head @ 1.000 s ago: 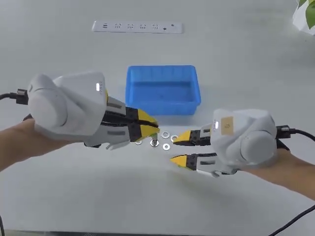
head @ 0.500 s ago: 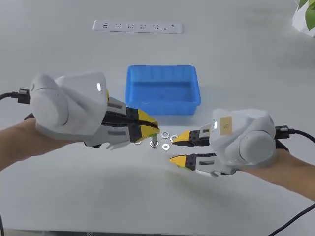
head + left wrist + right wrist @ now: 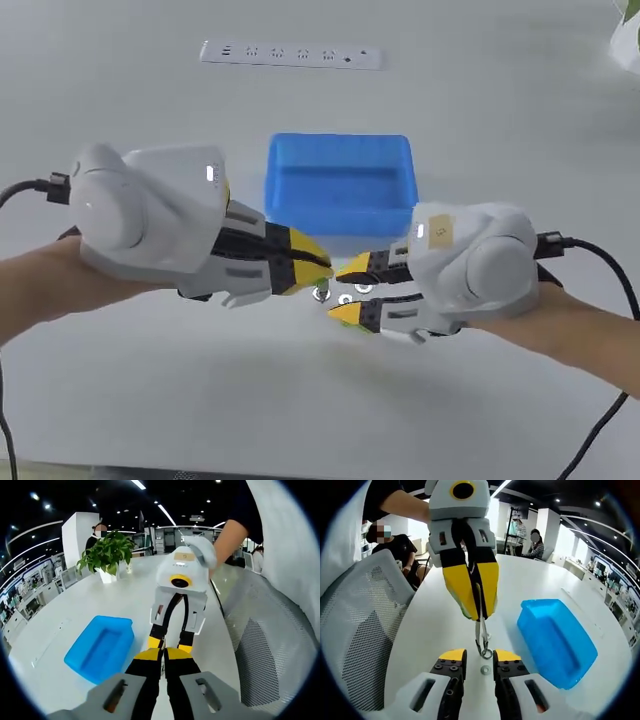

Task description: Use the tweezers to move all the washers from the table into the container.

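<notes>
Picking a washer off the worktop [image 3: 300,400] looks to be the step in hand. The left claw [image 3: 308,262] is clenched on the tweezers [image 3: 481,630], whose tips meet one washer [image 3: 486,654] just in front of the blue container [image 3: 340,216]. The right claw [image 3: 338,292] is released and grasps nothing, its jaws standing either side of that spot. Whether the washer is pinched or merely touched I cannot tell. Next, I judge, the tips need a firm pinch, then a lift and a short carry over the container's near wall. The right gripper view shows the tweezers, the ring at their tips and a second washer [image 3: 485,670] lying farther from the container. The head view instead looks down into the container, whose floor appears bare. The left gripper view gives the right claw face-on, with the container off to one side.
</notes>
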